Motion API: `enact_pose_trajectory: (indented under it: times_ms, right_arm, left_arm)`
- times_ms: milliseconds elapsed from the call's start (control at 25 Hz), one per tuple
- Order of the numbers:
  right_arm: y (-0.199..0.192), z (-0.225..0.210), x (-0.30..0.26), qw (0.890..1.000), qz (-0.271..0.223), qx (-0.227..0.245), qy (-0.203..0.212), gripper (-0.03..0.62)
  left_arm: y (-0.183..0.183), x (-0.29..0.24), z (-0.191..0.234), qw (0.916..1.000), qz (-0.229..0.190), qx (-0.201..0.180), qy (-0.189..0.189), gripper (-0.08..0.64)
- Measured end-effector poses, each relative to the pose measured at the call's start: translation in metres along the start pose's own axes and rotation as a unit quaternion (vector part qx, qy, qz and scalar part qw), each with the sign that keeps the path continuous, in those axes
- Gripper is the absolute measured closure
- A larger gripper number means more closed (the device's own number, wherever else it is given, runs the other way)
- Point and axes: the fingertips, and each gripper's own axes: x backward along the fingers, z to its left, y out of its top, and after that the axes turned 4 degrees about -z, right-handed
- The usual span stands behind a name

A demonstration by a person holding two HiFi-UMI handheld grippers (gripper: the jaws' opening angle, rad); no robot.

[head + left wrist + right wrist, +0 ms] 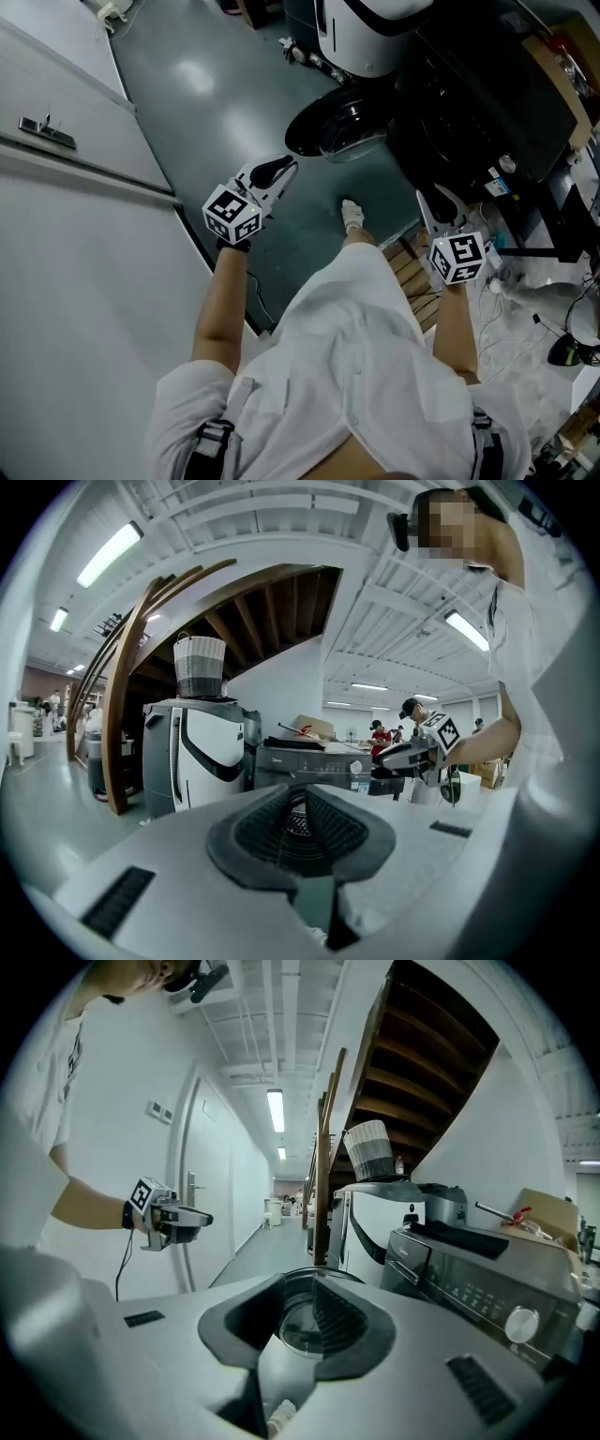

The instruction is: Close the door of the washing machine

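My left gripper is closed, right gripper spread, both empty. A glancing push may leave the door, upper centre, unlatched.

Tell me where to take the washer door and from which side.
Take the door by its free rim, the edge standing farthest out from the washer. It hangs wide open over the floor, so come from the floor side, probably with the left gripper, which is nearer. The thick round rim should suit the jaws better than the glass middle.
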Motion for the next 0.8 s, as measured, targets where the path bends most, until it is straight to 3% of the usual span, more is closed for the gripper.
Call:
enact_pose_trajectory:
  times_ms: [360,800]
  right_arm:
    - [-0.023,-0.040,-0.110,0.999,0.011,-0.037,0.036,0.469]
    - [-0.050,-0.074,-0.202,0.995,0.041,-0.058,0.067,0.451]
  left_arm:
    - [-0.051,-0.086,0.094,0.9955,0.086,-0.002,-0.039,0.413]
    - [-0.103,-0.190,0.201,0.9855,0.160,-0.019,-0.055,0.317]
